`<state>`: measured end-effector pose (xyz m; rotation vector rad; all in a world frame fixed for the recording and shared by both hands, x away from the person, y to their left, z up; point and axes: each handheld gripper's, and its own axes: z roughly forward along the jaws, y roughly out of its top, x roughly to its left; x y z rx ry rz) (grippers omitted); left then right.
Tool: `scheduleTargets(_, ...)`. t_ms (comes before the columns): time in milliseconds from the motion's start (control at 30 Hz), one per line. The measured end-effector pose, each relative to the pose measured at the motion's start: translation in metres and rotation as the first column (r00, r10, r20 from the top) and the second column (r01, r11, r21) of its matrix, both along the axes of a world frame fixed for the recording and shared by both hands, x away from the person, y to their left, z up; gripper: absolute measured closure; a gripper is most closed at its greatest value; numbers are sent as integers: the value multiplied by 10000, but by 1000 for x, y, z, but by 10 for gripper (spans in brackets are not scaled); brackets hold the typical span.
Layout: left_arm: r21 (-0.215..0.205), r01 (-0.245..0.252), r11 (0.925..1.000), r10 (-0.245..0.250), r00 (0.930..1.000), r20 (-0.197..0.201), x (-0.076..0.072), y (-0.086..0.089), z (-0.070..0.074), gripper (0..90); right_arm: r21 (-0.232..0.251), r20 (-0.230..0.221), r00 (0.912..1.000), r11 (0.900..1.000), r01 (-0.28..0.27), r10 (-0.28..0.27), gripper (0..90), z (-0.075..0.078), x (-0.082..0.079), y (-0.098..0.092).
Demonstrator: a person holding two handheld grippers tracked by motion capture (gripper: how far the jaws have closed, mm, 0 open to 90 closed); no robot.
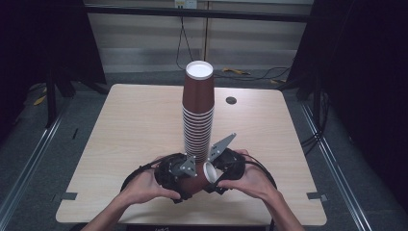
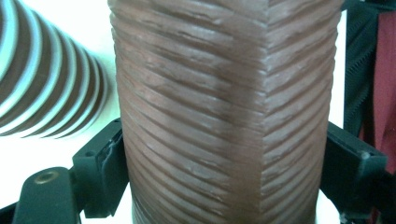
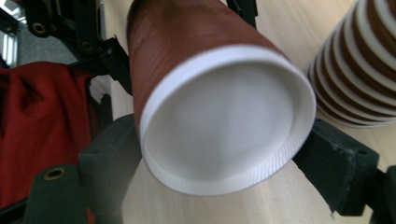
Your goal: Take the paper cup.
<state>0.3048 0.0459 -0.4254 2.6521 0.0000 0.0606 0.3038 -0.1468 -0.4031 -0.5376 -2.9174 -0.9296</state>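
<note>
- A brown cup [image 1: 199, 178] lies on its side between two hand-held grippers at the near edge of the table [image 1: 134, 120]; the tall stack [image 1: 198, 110] stands just beyond them.
- The left gripper [image 1: 175, 171] is clamped on the cup's ribbed wall, a pad pressed against each flank in the left gripper view [image 2: 224, 112].
- The right gripper [image 1: 219, 173] has its jaws on either side of the cup's white end [image 3: 224, 126]; they look to be touching the rim, though whether they press cannot be told.
- The step in hand appears to be pulling the cup free or passing it over: best with the left grip steady on the wall and the right pads squeezing lightly, since paper crushes.
- The stack stands close beside the right jaw; a sideways swing could topple it.
- Open table lies to both sides, with little room behind toward the near edge.
</note>
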Motion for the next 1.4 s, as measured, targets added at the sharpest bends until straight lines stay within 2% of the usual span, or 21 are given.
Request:
scheduleTargets(33, -362, -418, 9985, 409, 9988, -251, -4, -1, -3, 155, -22, -91, 10000, 10000, -8, 8, 183, 0, -1, 1)
scheduleTargets(67, 16, 41, 10000, -41, 10000, -16, -1, -1, -1, 155, -29, -56, 9999, 10000, -89, 89, 182, 0, 0, 1)
scheduleTargets(100, -339, -329, 9989, 323, 9993, -184, -5, -3, -3, 155, 17, -78, 9999, 9999, -117, 117, 182, 0, 0, 2)
scheduleTargets(133, 0, 78, 10000, -78, 10000, 1, -2, -3, -1, 156, -74, -132, 9998, 9999, -117, 116, 182, 0, -1, 2)
scheduleTargets(167, -324, -227, 9992, 222, 9996, -157, -6, -4, -4, 156, -124, -182, 9996, 9997, -231, 229, 182, 1, -1, 3)
scheduleTargets(200, -330, -249, 9991, 244, 9996, -160, -6, -5, -4, 156, -148, -276, 9992, 9994, -304, 299, 185, 1, -2, 4)
scheduleTargets(233, 113, 258, 9996, -259, 9996, 75, -3, -5, -2, 156, -137, -291, 9990, 9994, -333, 329, 190, 1, -2, 4)
scheduleTargets(267, 113, 258, 9996, -259, 9996, 75, -3, -5, -2, 156, -137, -291, 9990, 9994, -333, 329, 190, 1, -2, 4)
scheduleTargets(300, -292, -95, 9995, 89, 9998, -191, -7, -6, -5, 156, -201, -302, 9989, 9991, -360, 354, 202, 1, -2, 6)
scheduleTargets(333, -302, -78, 9995, 72, 9998, -185, -7, -6, -5, 156, -149, -389, 9985, 9992, -379, 372, 201, 1, -2, 6)
scheduleTargets(367, 103, 417, 9991, -418, 9991, 34, -4, -6, -2, 156, -138, -452, 9982, 9991, -390, 383, 203, 1, -2, 6)
scheduleTargets(400, -315, -27, 9995, 21, 9998, -187, -7, -6, -5, 156, -150, -447, 9983, 9992, -381, 374, 212, 1, -2, 6)
scheduleTargets(500, -339, 20, 9994, -25, 9999, -135, -7, -6, -4, 156, -74, -391, 9982, 9989, -463, 460, 220, 2, -2, 6)
scheduleTargets(533, 40, 466, 9989, -466, 9988, 136, -4, -5, -1, 156, -132, -333, 9982, 9987, -502, 498, 222, 2, -2, 6)
scheduleTargets(567, -415, 52, 9991, -58, 9999, -135, -7, -5, -4, 156, -86, -206, 9983, 9985, -538, 536, 224, 3, -3, 6)
scheduleTargets(700, -511, 256, 9984, -256, 9997, 15, -7, -3, -3, 149, -56, -414, 9977, 9986, -532, 529, 234, 3, -2, 5)
scheduleTargets(933, -837, 239, 9962, -248, 9996, -96, -5, 0, -4, 126, 118, -563, 9977, 9993, -365, 371, 235, 3, -1, 2)
scheduleTargets(1067, -1256, 167, 9919, -217, 9991, -378, 0, 4, -4, 120, 126, -519, 9977, 9990, -420, 426, 236, 2, -1, 1)
scheduleTargets(1133, -1402, 137, 9900, -170, 9996, -226, 0, 5, -4, 119, 128, -554, 9976, 9991, -411, 418, 235, 2, 0, 1)
scheduleTargets(1267, -1668, 44, 9860, -98, 9994, -319, 1, 7, -4, 118, 134, -417, 9984, 9992, -378, 384, 235, 3, 0, 0)
scheduleTargets(1400, -2126, 130, 9771, -206, 9992, -339, 2, 9, 0, 130, 133, -421, 9986, 9994, -328, 333, 236, 3, -1, 1)
